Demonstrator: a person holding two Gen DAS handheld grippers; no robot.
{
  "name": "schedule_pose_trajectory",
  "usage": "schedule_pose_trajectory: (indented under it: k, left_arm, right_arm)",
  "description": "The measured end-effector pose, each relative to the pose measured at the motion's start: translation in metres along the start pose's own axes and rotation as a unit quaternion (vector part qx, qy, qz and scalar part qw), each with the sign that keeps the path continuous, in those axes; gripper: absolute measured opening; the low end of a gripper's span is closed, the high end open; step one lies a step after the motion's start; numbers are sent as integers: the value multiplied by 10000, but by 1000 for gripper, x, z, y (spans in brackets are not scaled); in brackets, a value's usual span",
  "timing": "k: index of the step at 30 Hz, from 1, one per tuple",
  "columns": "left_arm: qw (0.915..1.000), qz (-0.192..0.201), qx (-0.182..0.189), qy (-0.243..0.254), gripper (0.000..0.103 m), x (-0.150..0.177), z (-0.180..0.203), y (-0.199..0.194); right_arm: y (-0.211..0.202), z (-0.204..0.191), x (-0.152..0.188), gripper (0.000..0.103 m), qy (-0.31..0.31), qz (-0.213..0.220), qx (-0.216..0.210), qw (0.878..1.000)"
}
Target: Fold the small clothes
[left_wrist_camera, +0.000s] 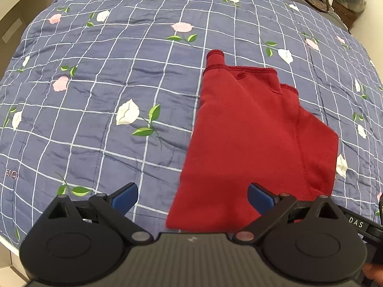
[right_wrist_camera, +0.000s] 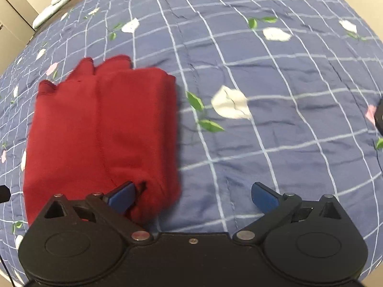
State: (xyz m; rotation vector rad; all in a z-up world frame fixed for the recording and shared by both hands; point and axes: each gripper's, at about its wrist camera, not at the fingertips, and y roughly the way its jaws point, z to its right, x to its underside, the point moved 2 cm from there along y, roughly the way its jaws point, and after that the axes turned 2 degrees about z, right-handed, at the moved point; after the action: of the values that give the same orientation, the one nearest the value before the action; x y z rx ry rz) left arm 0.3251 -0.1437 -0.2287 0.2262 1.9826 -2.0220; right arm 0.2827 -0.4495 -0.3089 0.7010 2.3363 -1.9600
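A small dark-red knitted garment [left_wrist_camera: 251, 143] lies flat on a blue quilted bedspread [left_wrist_camera: 107, 83] printed with a white grid and pink and white roses. Its sides appear already turned in over the middle, giving a long narrow panel, so the lengthwise folds look done and a crosswise fold is probably what remains.

The garment's long axis runs away from both cameras. Its plain hem lies nearest the grippers; the far end, with the stitched neckline and a narrow strap or cuff sticking out, points toward the far side of the bedspread. In the right wrist view the garment [right_wrist_camera: 100, 131] shows a seam or fold line running down its length, and a stacked edge along the side nearest the open bedspread [right_wrist_camera: 275, 119].

The left gripper [left_wrist_camera: 192, 197] is spread wide and holds nothing. It hovers above the near hem, one blue pad over the cloth and the other over bare bedspread, likely lined up to pinch the corner there. The right gripper [right_wrist_camera: 192, 195] is likewise released and empty, its one pad over the garment's other near corner and its other pad over the bedspread. Placed so, the two flank the hem, a fitting stance for lifting that end toward the neckline together.
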Motion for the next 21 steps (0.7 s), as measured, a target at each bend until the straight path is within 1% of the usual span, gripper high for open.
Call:
schedule_pose_trajectory:
  k: [2,5,10,14,17,21]
  left_arm:
    - [10000,-11,-17,-15,100,0,-1,0]
    - [10000,-8,-38,-61,100,0,-2,1]
    - [9998,-76,-63,-179,101,0,-4,5]
    - [9996,-152,-111,-204,101,0,-4,10]
    - [9995,-158,-155,-220,101,1,-5,13]
    - [9992,-203,-226,-248,101,1,-5,18]
  right_arm:
    - [0,4,3,102,-5,-52,6,10000]
    - [1,5,8,102,-114,-116,124,9998]
    - [4,12,14,102,33,-287,102,9995]
    - [2,11,13,102,-15,-343,139,9993]
    - [-4,7,12,102,-51,-297,96,9995]
    - [-18,0,8,102,-125,-93,-130,9998]
